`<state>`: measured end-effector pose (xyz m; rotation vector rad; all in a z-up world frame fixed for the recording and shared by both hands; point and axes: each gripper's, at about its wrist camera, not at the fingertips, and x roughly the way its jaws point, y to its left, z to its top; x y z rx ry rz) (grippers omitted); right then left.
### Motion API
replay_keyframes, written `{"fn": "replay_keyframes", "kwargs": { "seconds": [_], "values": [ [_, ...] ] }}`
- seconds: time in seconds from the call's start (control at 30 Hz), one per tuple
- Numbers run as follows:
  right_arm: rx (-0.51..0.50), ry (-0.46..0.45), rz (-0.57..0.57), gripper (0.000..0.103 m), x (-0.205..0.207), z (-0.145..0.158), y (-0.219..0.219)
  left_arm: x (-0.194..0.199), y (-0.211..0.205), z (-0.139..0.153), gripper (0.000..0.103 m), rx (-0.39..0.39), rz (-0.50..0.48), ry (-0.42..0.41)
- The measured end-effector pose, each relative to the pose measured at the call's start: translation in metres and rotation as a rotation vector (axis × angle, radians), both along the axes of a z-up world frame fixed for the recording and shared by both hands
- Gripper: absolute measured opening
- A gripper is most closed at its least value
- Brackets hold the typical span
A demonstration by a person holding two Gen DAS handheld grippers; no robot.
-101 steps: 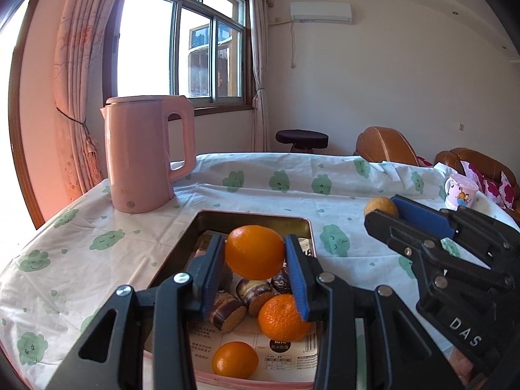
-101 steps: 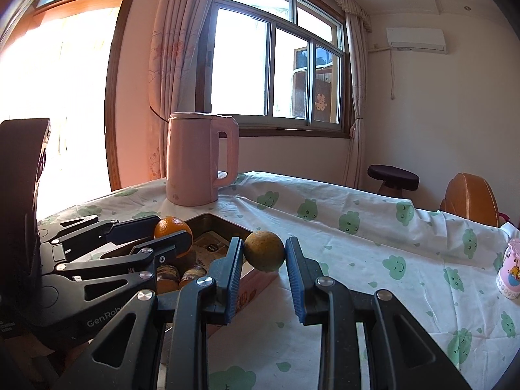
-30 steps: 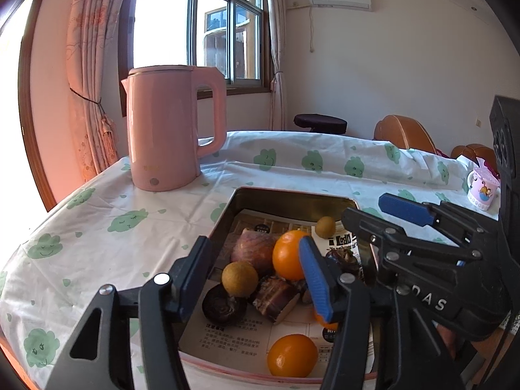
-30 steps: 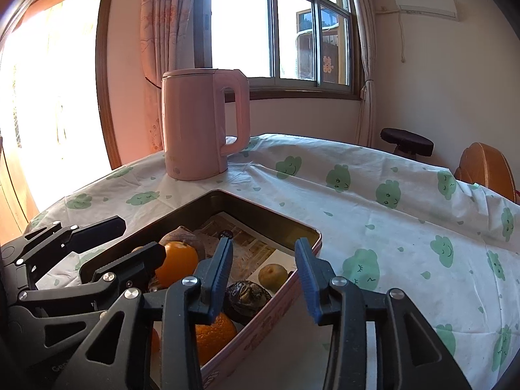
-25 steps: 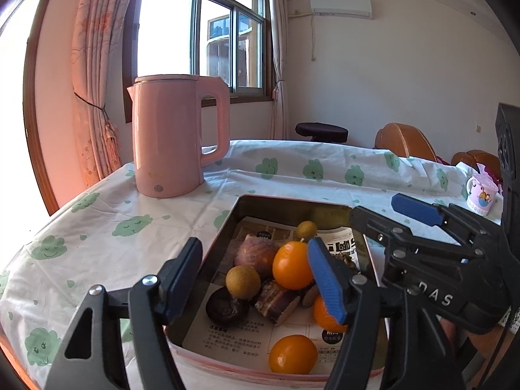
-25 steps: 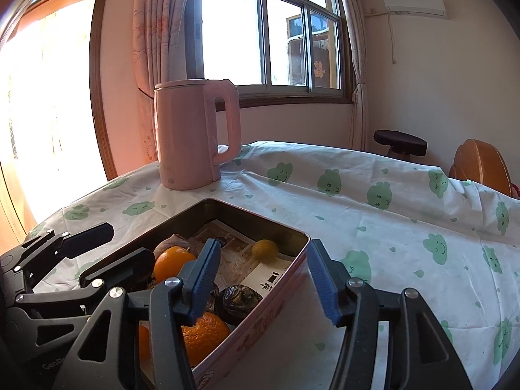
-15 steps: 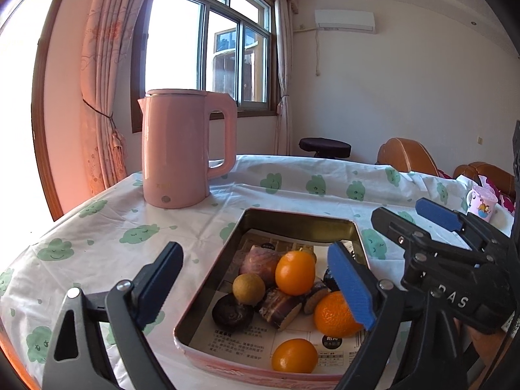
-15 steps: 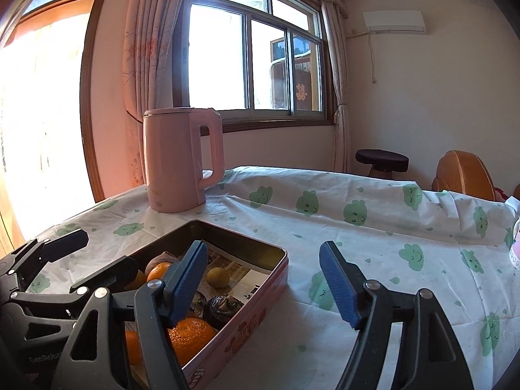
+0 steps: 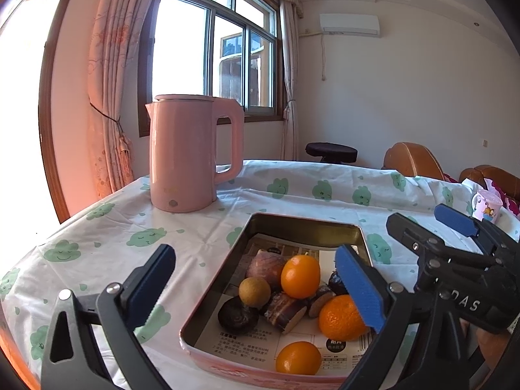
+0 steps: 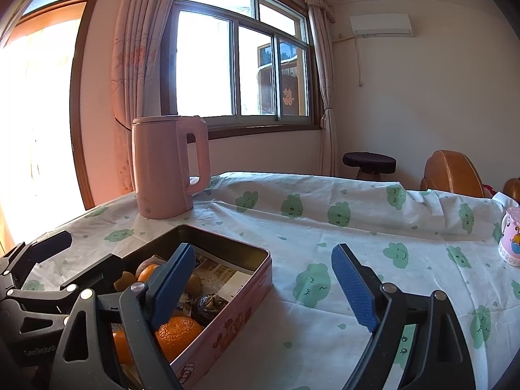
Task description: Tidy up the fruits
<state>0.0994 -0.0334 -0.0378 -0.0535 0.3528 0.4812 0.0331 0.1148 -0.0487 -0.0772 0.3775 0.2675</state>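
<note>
1. Left wrist view, far left: the left gripper [image 9: 253, 284] has its jaws spread wide with nothing between the pads; they have just been opening. It hovers near the front of the tin [image 9: 305, 226].
2. Left of the tin, toward the back of the table, a pink kettle [image 9: 182, 152] stands upright on the cloud-print tablecloth [image 9: 107, 243], apart from the tin.
3. Inside the tin, on printed paper, the fruit lies gathered: a small tan round fruit [image 9: 254, 292], a smooth orange [image 9: 300, 276], a bumpy mandarin [image 9: 339, 321] and another orange [image 9: 298, 357] near the front wall, with a few dark and reddish pieces among them that I cannot identify.
4. Right of the tin, the right gripper [image 10: 263, 287] is also wide open and empty, its jaws having just been opening; from its own camera one finger sits over the tin's right edge and the other over bare cloth.
5. Far right, a small patterned cup [image 10: 511, 237] stands on the cloth, well apart from the tin.
6. No loose fruit shows on the visible cloth in either view, so the gathering looks done or nearly so. Anything left would lie outside these pictures.
</note>
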Motion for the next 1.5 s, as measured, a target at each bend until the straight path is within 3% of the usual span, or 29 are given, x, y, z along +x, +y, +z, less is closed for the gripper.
{"fn": "replay_keyframes", "kwargs": {
  "seconds": [1.5],
  "values": [
    [0.003, -0.019, -0.031, 0.092, -0.0046, 0.0012, -0.0082, -0.0042, 0.0001, 0.0009, 0.103, 0.027, 0.035, -0.012]
  ]
}}
